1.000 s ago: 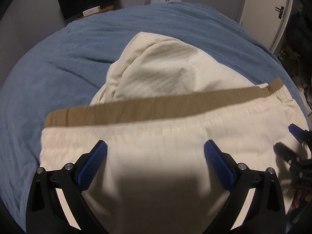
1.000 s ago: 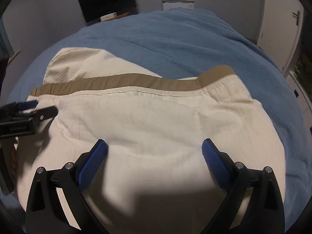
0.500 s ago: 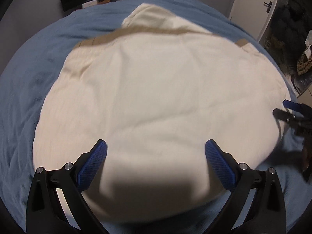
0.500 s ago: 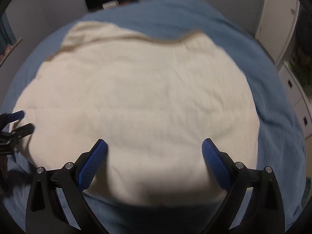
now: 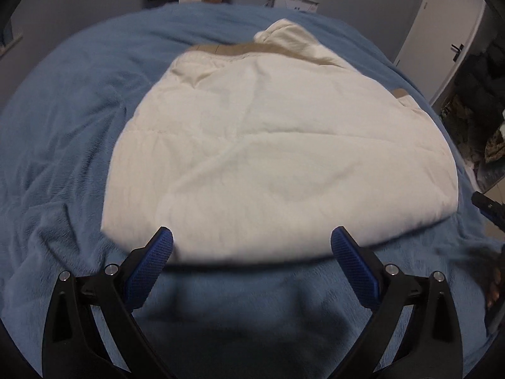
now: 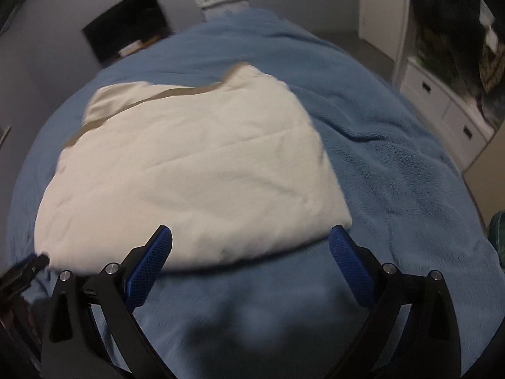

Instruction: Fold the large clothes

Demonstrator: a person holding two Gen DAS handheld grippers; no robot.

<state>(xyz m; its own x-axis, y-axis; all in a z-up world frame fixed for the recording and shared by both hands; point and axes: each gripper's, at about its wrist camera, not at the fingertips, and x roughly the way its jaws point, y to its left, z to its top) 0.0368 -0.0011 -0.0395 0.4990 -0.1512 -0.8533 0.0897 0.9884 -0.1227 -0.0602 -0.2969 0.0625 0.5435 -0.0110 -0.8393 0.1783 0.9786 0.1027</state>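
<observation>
Folded cream garment (image 5: 277,158) lies flat on the blue bed (image 5: 63,158), long axis left-right, just beyond both empty, spread-apart grippers: left gripper (image 5: 252,249) faces its near-edge middle, right gripper (image 6: 251,246) its near-right corner.

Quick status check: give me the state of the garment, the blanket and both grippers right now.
cream garment: folded, lying flat on the blanket, tan waistband at its far edge, not gripped.
blue blanket: spread over the bed, wrinkled.
left gripper: open, empty, at the garment's near edge.
right gripper: open, empty, at the garment's near edge.
</observation>
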